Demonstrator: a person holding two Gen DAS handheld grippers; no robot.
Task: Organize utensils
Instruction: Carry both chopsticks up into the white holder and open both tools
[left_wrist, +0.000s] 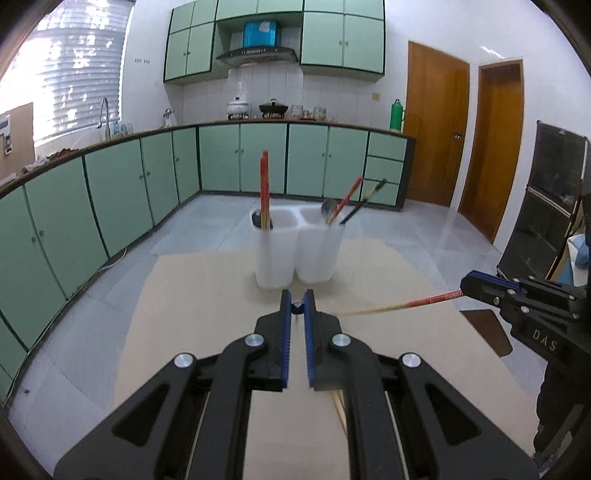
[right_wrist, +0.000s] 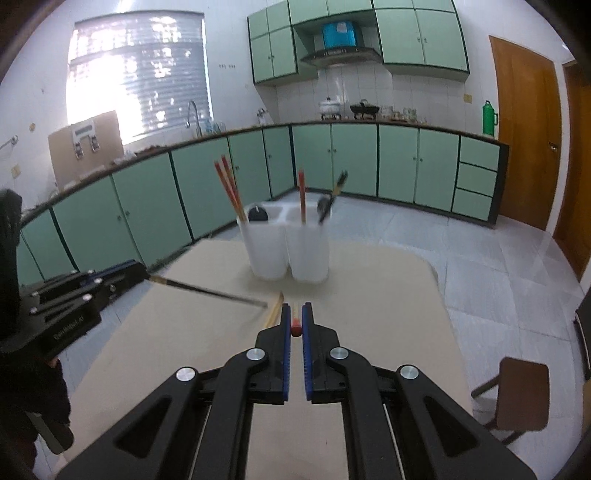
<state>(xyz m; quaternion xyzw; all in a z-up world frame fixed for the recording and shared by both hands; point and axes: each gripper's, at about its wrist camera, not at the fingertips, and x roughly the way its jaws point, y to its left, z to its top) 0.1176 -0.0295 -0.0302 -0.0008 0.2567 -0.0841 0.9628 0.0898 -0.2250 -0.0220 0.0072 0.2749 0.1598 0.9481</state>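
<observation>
Left gripper (left_wrist: 297, 301): fingers clamped on dark chopstick (right_wrist: 207, 291), blurred.
Right gripper (right_wrist: 295, 314): fingers clamped on red chopstick (left_wrist: 402, 305), tip blurred.
Holder (left_wrist: 295, 251): contents partly hidden.

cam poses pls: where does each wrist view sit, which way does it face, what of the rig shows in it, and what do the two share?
Left wrist: sits on the left gripper, faces along its fingers toward the white utensil holder; its jaws pinch a dark chopstick end-on; the right gripper enters from the right with a red chopstick.
Right wrist: sits on the right gripper, faces the same holder; the left gripper enters from the left with a dark chopstick.
Shared: holder, beige tabletop, green cabinets, each other's gripper.
</observation>
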